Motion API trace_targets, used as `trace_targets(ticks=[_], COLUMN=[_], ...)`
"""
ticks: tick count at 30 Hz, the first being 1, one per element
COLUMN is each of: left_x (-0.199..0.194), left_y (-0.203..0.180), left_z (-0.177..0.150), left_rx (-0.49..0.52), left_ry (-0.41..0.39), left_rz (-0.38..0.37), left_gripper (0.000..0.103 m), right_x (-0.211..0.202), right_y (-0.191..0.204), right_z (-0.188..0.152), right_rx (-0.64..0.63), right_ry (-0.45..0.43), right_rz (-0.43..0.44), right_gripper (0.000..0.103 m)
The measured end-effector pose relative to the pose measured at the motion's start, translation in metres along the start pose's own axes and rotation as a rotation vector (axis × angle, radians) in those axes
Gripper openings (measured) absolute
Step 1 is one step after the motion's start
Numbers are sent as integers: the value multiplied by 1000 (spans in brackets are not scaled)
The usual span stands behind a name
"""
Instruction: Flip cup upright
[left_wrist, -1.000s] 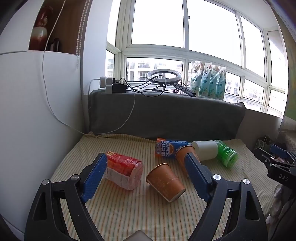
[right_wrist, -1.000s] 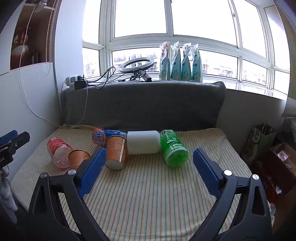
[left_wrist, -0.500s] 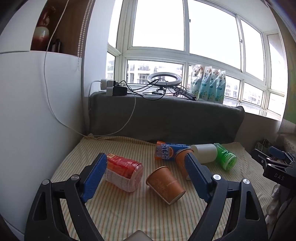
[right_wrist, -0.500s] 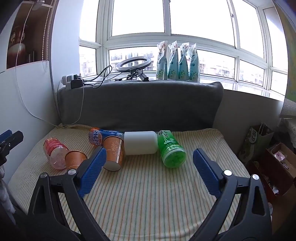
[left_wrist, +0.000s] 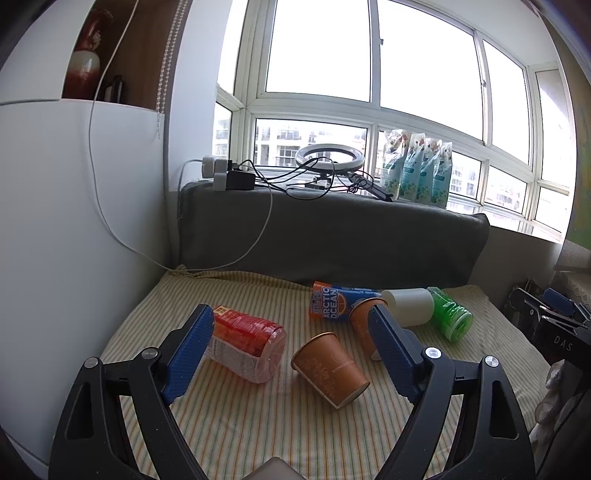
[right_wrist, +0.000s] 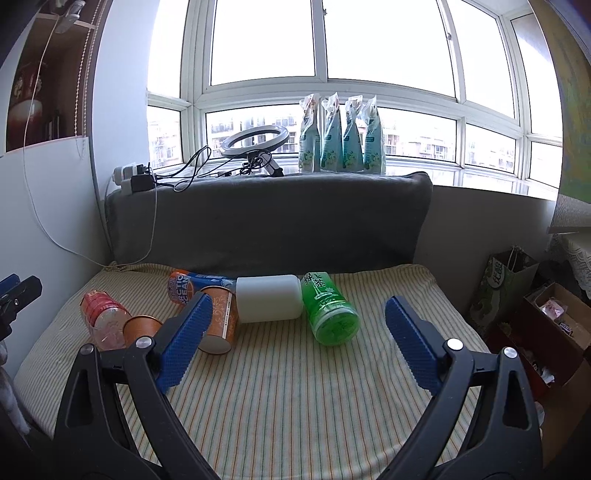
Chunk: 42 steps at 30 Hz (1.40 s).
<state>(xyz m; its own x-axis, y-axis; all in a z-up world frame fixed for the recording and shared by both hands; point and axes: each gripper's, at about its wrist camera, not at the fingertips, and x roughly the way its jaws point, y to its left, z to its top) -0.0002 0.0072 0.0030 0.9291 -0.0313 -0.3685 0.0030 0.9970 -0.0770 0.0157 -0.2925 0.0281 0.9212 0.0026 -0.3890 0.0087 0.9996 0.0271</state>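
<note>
An orange paper cup (left_wrist: 330, 368) lies on its side on the striped cloth, between my left gripper's open fingers and a little beyond them; it also shows in the right wrist view (right_wrist: 142, 326). A second orange cup (left_wrist: 364, 320) (right_wrist: 219, 319) lies on its side further back, partly behind a blue finger. My left gripper (left_wrist: 291, 345) is open and empty above the cloth. My right gripper (right_wrist: 297, 338) is open and empty, short of the row of fallen containers.
A red bottle (left_wrist: 245, 341), a blue Arctic Ocean can (left_wrist: 332, 304), a white container (right_wrist: 269, 298) and a green tea bottle (right_wrist: 330, 308) lie on their sides. A grey cushion (right_wrist: 269, 221) stands behind. Bags and boxes (right_wrist: 543, 317) sit at the right.
Both grippers have drawn back and risen slightly, so the objects sit a little lower and further off. Both stay open. Nothing on the cloth has moved.
</note>
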Motion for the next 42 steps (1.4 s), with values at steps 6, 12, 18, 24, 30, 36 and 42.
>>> trace_targets(ticks=[6, 12, 18, 24, 30, 36, 42], left_x=[2, 3, 1, 1, 1, 1, 1], left_y=[2, 1, 2, 3, 2, 1, 0], left_z=[-1, -2, -2, -2, -2, -2, -1], left_rx=[-3, -2, -3, -4, -2, -2, -1], left_ry=[3, 7, 5, 5, 5, 6, 7], left_rz=[-4, -3, -3, -3, -4, -4, -4], left_gripper=[85, 85, 85, 85, 85, 86, 85], right_x=[-3, -8, -10, -10, -11, -10, -10], right_y=[-1, 0, 1, 0, 0, 1, 2], right_z=[2, 4, 6, 6, 5, 5, 4], right_rx=[0, -6, -6, -6, -10, -10, -10], right_ry=[-25, -50, -61, -63, -62, -62, -58], right_rz=[-12, -24, -30, -31, -26, -29, -27], right_gripper=[96, 96, 96, 96, 97, 97, 97])
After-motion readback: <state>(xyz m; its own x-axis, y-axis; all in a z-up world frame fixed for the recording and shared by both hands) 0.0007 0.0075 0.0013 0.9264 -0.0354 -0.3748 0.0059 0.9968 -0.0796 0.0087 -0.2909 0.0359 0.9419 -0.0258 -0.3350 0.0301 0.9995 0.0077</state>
